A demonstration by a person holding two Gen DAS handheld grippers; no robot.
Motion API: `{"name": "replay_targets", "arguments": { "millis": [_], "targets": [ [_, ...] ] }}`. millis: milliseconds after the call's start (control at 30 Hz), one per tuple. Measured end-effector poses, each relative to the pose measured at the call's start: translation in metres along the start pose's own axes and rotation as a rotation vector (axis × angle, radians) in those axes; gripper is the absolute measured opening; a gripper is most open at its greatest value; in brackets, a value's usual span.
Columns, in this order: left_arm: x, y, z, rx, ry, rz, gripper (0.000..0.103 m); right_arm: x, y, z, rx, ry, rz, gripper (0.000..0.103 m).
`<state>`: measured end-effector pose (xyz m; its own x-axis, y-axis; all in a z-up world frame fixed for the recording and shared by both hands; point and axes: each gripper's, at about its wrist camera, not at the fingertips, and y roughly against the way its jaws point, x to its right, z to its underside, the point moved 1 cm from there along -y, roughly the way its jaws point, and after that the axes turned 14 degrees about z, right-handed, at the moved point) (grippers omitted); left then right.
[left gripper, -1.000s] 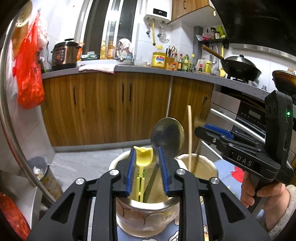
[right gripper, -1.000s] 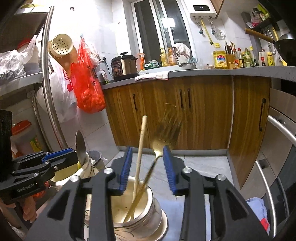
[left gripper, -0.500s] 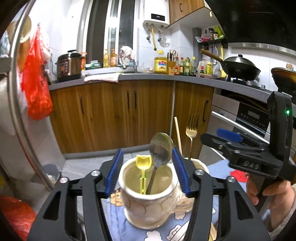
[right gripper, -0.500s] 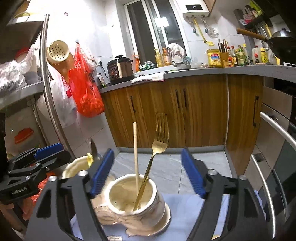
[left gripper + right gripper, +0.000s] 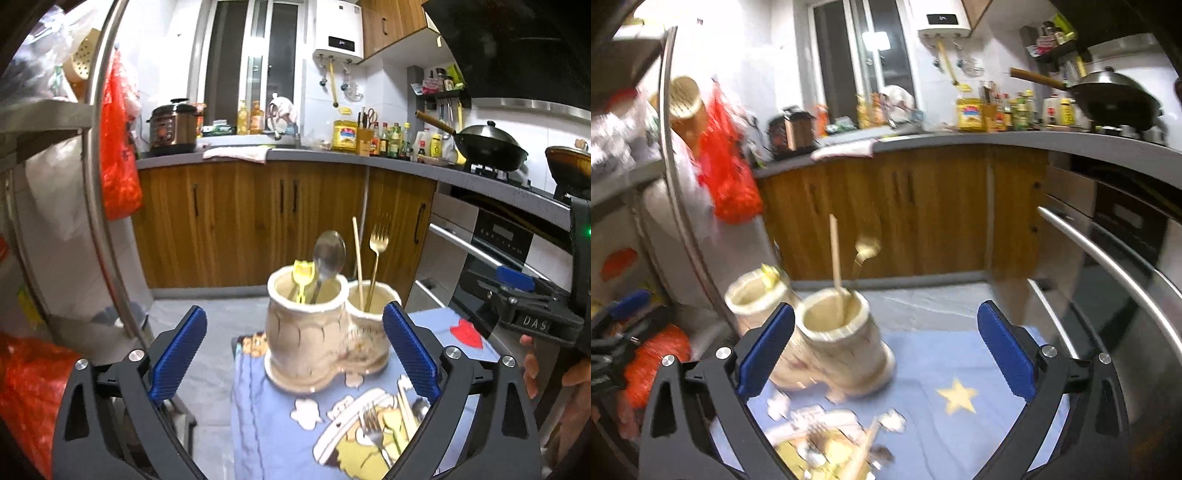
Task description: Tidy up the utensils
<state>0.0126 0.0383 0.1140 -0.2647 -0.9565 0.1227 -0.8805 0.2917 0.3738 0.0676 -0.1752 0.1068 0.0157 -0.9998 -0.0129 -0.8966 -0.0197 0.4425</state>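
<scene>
Two cream ceramic holders were seen standing side by side and touching on a blue cartoon-printed cloth [image 5: 255,417] that covered the surface. In the left wrist view the nearer, taller holder [image 5: 306,332] contained two utensils: one small yellow plastic spoon [image 5: 303,277] and one steel spoon [image 5: 328,258], both handle-down with their bowls upward, the steel one tilted slightly to the right. The second holder [image 5: 373,317], just behind and to the right, also contained two utensils: one wooden chopstick [image 5: 357,251], nearly vertical, and one gold fork [image 5: 377,254], handle-down with its tines pointing up. More utensils, among them a steel fork [image 5: 371,428], were laid flat on the cloth nearer the camera, long axes running roughly toward the holders; their number could not be counted.

The left hand-held gripper [image 5: 291,354] was held wide open and empty, its two blue pads set either side of the holders without touching them. The right hand-held gripper [image 5: 884,350] was likewise spread wide and grasped nothing; in its blurred view the chopstick holder [image 5: 836,339] was seen just inside its left pad, with the chopstick [image 5: 835,254] upright and the fork [image 5: 865,251] leaning right.
</scene>
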Motion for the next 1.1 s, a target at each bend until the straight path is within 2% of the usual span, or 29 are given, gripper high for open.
{"name": "replay_targets", "arguments": {
  "millis": [167,367,600,767,833,933,1000,1100],
  "targets": [
    [0.005,0.000,0.021,-0.042,0.036,0.003,0.098,0.008,0.007,0.030,-0.012,0.027,0.065,0.098],
    [0.008,-0.023,0.055,-0.131,0.062,0.021,0.098,0.025,-0.009,0.060,-0.086,-0.011,0.106,0.098],
    [0.000,-0.046,0.089,-0.203,0.063,0.007,0.098,0.025,-0.027,0.088,-0.203,0.008,0.030,0.098],
    [-0.003,-0.058,0.105,-0.266,0.080,0.045,0.098,0.009,-0.041,0.113,-0.303,0.087,-0.007,0.097],
    [-0.001,-0.061,0.107,-0.282,0.064,0.044,0.098,0.003,-0.044,0.120,-0.324,0.126,-0.017,0.092],
    [0.002,-0.063,0.108,-0.293,0.048,0.054,0.098,-0.003,-0.047,0.128,-0.334,0.182,-0.012,0.077],
    [0.002,-0.063,0.109,-0.295,0.058,0.066,0.098,-0.005,-0.051,0.132,-0.351,0.192,-0.028,0.063],
    [0.002,-0.064,0.107,-0.295,0.071,0.079,0.098,-0.007,-0.057,0.135,-0.366,0.205,-0.044,0.047]
  ]
}}
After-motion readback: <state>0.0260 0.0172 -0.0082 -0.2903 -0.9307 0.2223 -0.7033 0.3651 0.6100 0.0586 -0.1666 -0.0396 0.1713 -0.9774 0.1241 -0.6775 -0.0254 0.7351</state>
